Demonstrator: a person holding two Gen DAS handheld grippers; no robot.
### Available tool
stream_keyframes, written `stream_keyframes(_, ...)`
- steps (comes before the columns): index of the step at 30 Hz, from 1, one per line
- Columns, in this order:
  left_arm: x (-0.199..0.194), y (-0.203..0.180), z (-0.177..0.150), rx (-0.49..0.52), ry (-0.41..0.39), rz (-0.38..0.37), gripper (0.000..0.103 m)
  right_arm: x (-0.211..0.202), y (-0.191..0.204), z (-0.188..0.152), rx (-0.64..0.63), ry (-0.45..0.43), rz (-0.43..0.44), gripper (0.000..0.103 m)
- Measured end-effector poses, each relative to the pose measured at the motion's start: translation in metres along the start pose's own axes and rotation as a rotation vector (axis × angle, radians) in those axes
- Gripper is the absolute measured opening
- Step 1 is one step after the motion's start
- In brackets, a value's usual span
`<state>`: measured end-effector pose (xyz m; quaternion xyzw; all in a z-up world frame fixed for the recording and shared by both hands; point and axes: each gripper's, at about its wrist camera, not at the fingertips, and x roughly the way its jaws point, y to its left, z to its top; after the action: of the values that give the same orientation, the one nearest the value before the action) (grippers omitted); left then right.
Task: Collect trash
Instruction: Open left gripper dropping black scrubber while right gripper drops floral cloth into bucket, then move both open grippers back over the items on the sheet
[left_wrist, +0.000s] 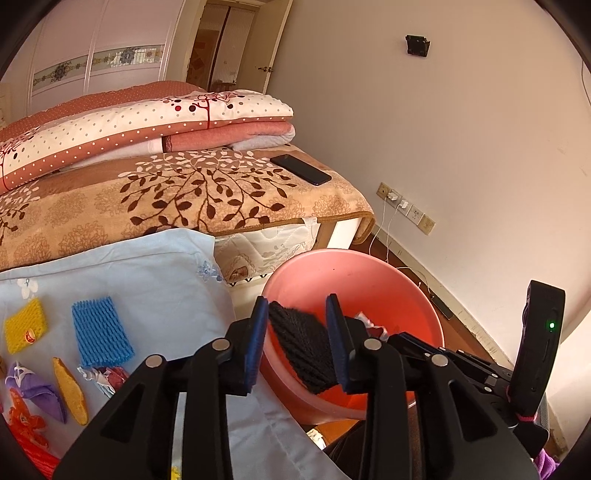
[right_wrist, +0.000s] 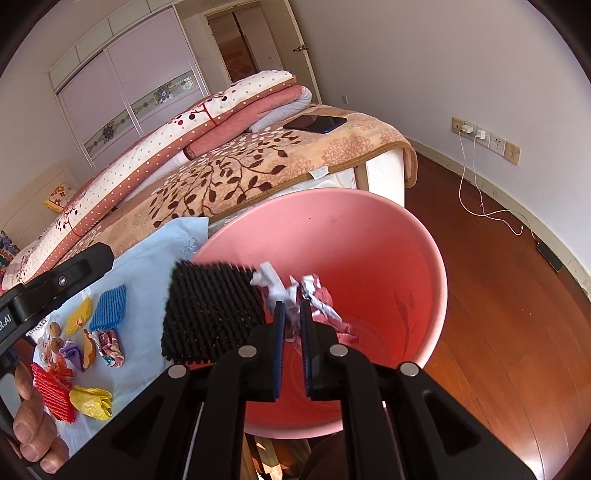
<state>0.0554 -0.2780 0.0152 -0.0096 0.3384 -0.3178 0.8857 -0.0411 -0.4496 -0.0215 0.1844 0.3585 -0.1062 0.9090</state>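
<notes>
left claw (left_wrist: 297, 325) spread around black ribbed foam net (left_wrist: 303, 343) over pink basin (left_wrist: 369, 280)

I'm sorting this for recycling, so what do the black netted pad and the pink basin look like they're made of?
The black netted pad looks like soft foam mesh, matte, judging by its puffy woven ribs. The pink basin looks like moulded plastic: a smooth, slightly glossy wall with a thin rim. Neither is certain from looks alone.
</notes>
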Motion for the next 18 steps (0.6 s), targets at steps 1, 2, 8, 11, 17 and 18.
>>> stream_keyframes(1, -0.001, 0.0, 0.0, -0.001, -0.001, -0.003, 0.032, -0.001, -0.001, 0.0, 0.003, -0.002, 0.0, 0.014)
stream_keyframes(2, -0.003, -0.001, 0.0, -0.003, -0.003, -0.005, 0.032, -0.002, -0.001, 0.0, 0.005, -0.006, -0.001, 0.023)
stream_keyframes(8, -0.014, 0.002, 0.002, -0.016, -0.022, -0.001, 0.033, -0.011, 0.003, 0.0, -0.008, -0.033, -0.004, 0.039)
stream_keyframes(11, -0.021, 0.004, 0.002, -0.022, -0.031, 0.007, 0.033, -0.016, 0.008, -0.001, -0.022, -0.043, 0.004, 0.039)
stream_keyframes(17, -0.041, 0.014, 0.001, -0.044, -0.063, 0.031, 0.033, -0.029, 0.023, -0.005, -0.06, -0.069, 0.037, 0.039)
stream_keyframes(18, -0.045, 0.017, 0.0, -0.048, -0.068, 0.036, 0.033, -0.031, 0.026, -0.006, -0.069, -0.074, 0.044, 0.039)
